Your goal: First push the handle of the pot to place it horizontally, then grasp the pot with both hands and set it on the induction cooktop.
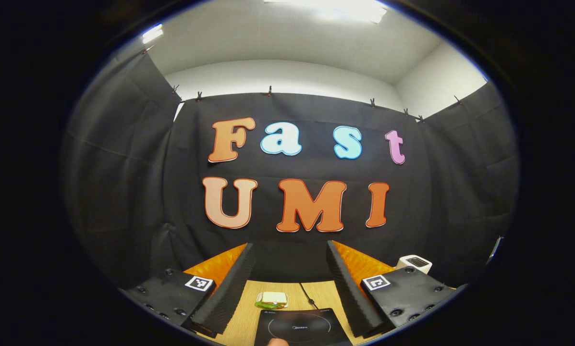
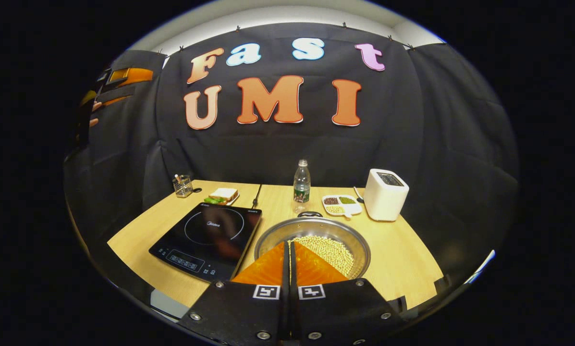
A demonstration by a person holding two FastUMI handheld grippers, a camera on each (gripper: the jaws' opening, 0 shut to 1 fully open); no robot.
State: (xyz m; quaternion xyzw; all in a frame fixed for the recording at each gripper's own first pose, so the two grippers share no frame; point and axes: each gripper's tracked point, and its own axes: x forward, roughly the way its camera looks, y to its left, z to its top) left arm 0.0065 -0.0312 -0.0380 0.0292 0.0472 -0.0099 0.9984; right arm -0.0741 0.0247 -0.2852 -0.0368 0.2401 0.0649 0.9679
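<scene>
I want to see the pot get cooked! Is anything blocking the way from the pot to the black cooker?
Nothing visible is. In the right gripper view the pot sits right beside the induction cooktop, whose glass top is bare. The sandwich and bottle stand farther back on the table.

Square coded tags, black screwed mounts (image 2: 287, 307)

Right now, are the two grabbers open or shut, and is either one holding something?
Left gripper: open, holding nothing, above the cooktop.
Right gripper: shut, empty, over the pot.
</scene>
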